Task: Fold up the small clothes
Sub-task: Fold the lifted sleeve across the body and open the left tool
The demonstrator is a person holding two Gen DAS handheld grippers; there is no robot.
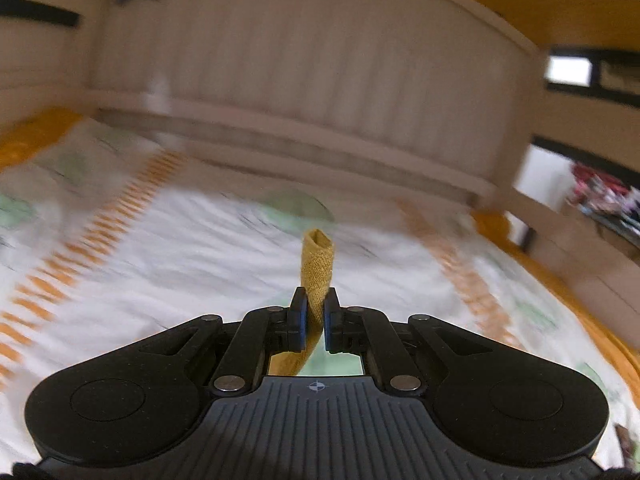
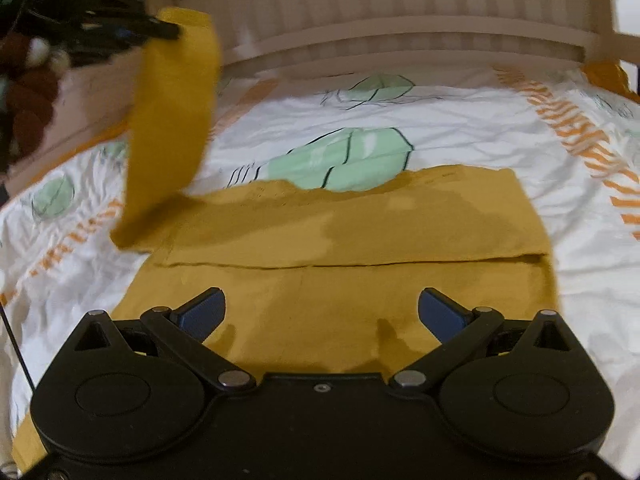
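A mustard-yellow garment (image 2: pixel 360 240) lies flat on the bed, with one part folded over across its far half. Its left sleeve (image 2: pixel 168 120) is lifted high in the air. My left gripper (image 1: pixel 315 312) is shut on the sleeve's cuff (image 1: pixel 317 268), which sticks up between the fingers; the gripper also shows in the right wrist view (image 2: pixel 160 30) at the top of the sleeve. My right gripper (image 2: pixel 322 316) is open and empty, low over the garment's near part.
The bed has a white cover (image 2: pixel 460 128) with green leaf prints and orange stripes. A pale headboard (image 2: pixel 400 8) stands at the far end. A plant and a brown toy (image 2: pixel 28 92) are at the far left.
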